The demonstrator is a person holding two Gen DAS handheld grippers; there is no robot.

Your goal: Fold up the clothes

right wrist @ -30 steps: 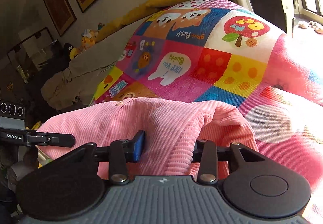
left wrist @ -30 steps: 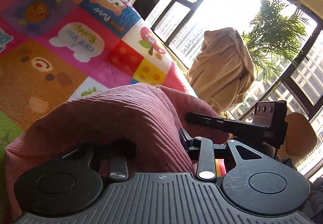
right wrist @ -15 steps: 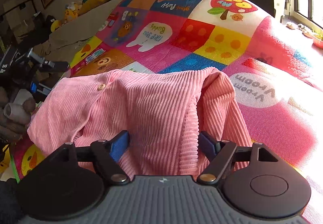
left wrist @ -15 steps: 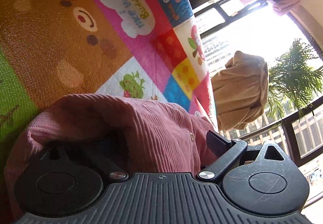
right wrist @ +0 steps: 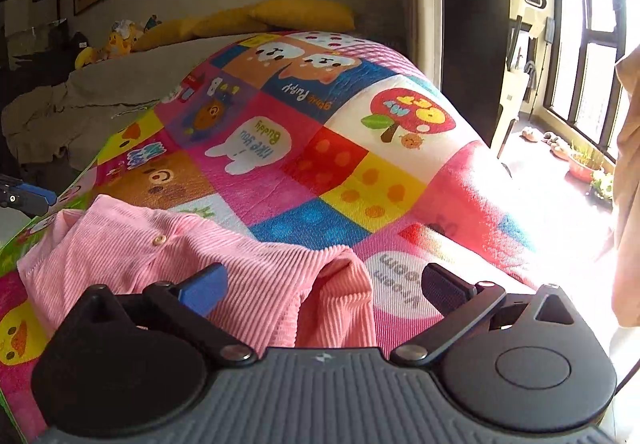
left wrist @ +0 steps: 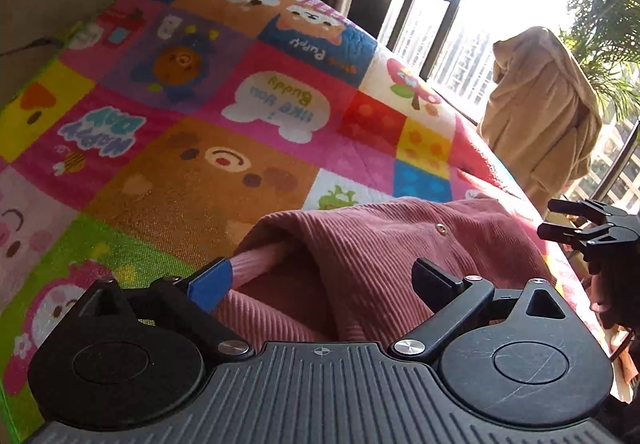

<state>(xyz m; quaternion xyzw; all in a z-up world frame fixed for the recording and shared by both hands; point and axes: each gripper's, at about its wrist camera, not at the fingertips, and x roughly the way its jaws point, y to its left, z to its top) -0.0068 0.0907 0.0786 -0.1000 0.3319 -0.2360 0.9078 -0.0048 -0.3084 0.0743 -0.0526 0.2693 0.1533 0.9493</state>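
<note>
Tongs [left wrist: 322, 280] [right wrist: 324, 286] spread over pink garment [right wrist: 168, 260]

Bare quilt [right wrist: 340, 180] beyond garment [right wrist: 248, 280].

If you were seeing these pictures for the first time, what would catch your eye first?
The bright cartoon patchwork quilt covering the bed dominates both views. On its near edge lies a rumpled pink corduroy garment, with the right tongs and left tongs open over it. A tan coat hangs by the sunlit window.

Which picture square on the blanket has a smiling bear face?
The brown square on the colourful blanket, just beyond the pink garment; others show puppies, a tree or words.
</note>
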